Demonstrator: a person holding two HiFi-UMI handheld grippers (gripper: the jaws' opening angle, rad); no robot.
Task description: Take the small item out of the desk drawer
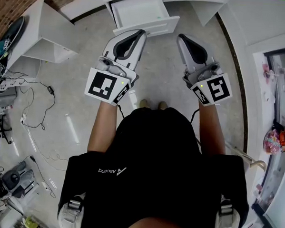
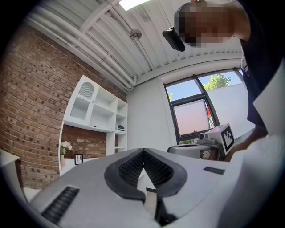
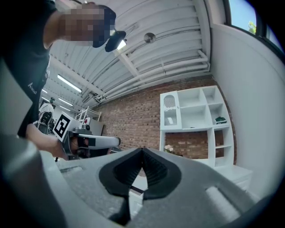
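While it stands open, the drawer (image 1: 139,12) shows white.

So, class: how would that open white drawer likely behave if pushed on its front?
The drawer looks rigid, with flat walls, so it probably won't flex. Pulled out of the desk, it likely slides straight back. Nothing shows inside, so probably light.

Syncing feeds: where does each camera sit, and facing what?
Head view: on the head, facing steeply down at drawer, arms, left gripper, right gripper.
Left gripper view: along its shut jaws toward a window; right gripper alongside.
Right gripper view: along its shut jaws toward a brick wall; left gripper alongside.
Both gripper views share the white shelf.
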